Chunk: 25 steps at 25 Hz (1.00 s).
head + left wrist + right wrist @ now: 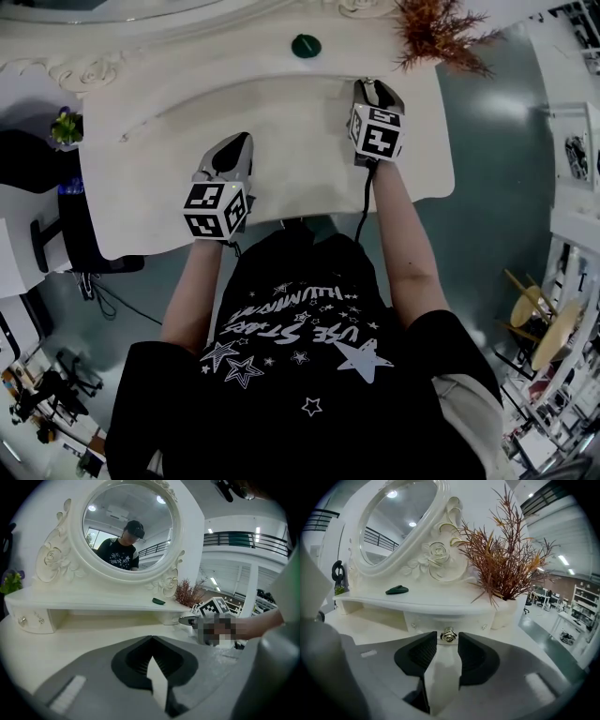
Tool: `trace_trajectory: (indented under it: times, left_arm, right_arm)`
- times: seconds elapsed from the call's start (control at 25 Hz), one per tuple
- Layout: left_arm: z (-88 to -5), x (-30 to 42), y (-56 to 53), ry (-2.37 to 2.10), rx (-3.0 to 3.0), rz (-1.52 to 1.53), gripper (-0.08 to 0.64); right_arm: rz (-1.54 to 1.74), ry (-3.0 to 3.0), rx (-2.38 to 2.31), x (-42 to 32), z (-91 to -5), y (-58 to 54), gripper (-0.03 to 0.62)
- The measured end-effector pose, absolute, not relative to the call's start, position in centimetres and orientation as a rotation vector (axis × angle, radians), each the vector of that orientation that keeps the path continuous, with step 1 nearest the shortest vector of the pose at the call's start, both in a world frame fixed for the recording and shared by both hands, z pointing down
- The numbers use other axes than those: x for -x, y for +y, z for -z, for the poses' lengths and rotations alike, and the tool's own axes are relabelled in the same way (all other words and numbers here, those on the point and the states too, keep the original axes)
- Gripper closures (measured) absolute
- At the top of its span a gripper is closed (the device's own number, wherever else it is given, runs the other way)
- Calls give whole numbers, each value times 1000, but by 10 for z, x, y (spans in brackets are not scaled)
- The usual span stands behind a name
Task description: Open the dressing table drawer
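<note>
Although the knob (448,634) was framed by the parted jaws of the right gripper (448,642), the drawer (451,619) was judged unopened, the pull undone. The left gripper (151,638) was clenched on nothing.

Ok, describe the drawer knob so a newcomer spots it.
On the white dressing table, find the white drawer under the mirror shelf, beside the reddish dried plant. The shiny round metal knob sits mid-front, larger than the tiny studs flanking it.
</note>
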<state>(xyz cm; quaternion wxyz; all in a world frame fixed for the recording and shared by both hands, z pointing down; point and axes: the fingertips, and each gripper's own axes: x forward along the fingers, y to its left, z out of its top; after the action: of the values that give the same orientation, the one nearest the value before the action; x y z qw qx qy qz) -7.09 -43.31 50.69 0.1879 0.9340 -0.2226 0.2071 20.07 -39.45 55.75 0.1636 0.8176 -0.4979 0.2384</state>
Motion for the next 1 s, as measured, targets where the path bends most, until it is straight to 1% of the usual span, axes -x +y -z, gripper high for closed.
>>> trace_trajectory:
  times: [0.08,0.2,1.0]
  left_arm:
    - [-506,71,-432,-626,-2627,-582,560]
    - [-507,71,-433,-628,-2626,-581,560]
    - [-498,65,-424,-625,-2647,-554,560]
  right_arm:
    - [-681,-1417,-2323,-202,-558,-396,426]
    - [-687,-1413,-2315,-204,-559,-398,468]
    - [-721,-1403,-2284,-192,-559,-373,469]
